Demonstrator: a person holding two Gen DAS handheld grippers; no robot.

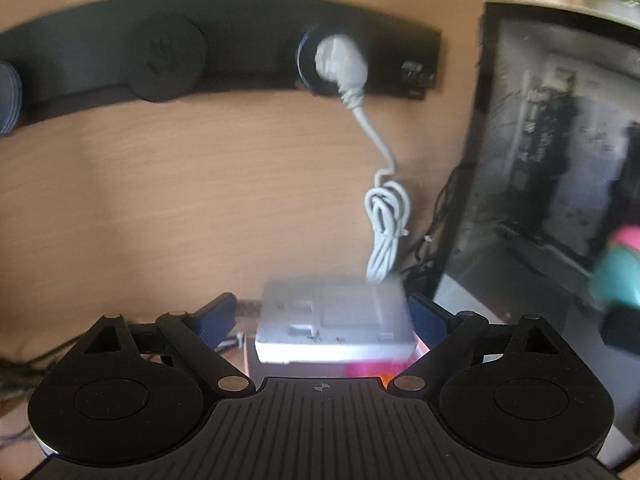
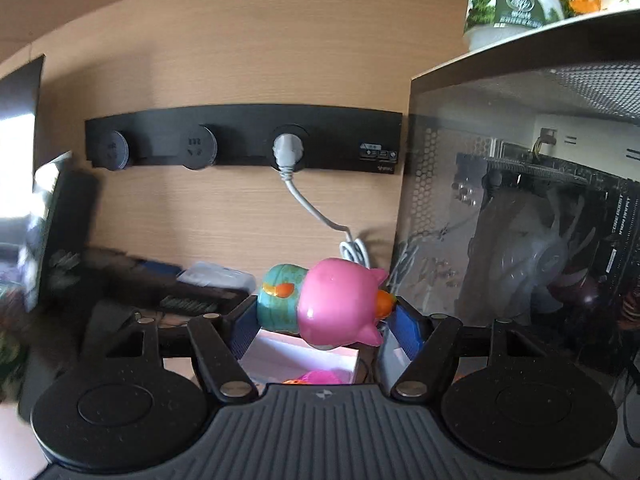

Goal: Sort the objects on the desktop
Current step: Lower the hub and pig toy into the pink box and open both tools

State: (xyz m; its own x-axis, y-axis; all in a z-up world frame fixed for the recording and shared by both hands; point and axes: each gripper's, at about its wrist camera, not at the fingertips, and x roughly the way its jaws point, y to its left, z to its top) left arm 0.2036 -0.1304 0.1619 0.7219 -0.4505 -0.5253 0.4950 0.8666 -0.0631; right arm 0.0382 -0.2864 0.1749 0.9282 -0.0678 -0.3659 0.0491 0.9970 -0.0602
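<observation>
My right gripper [image 2: 322, 318] is shut on a pink and teal pig toy [image 2: 332, 306], held sideways above a white box [image 2: 304, 360] that has another pink toy [image 2: 320, 378] inside. In the left wrist view my left gripper [image 1: 326, 314] is open, its blue pads on either side of a white power adapter [image 1: 336, 326] that lies on the box, without touching it. The adapter's white cable [image 1: 384, 232] runs up to a wall socket. The pig toy shows blurred at the right edge [image 1: 618, 268].
A black socket strip [image 2: 244, 138] is on the wooden wall. A glass-sided computer case [image 2: 520, 220] stands to the right with a jar [image 2: 512, 0] on top. A monitor [image 2: 44, 228] and dark clutter [image 2: 180, 292] are at the left.
</observation>
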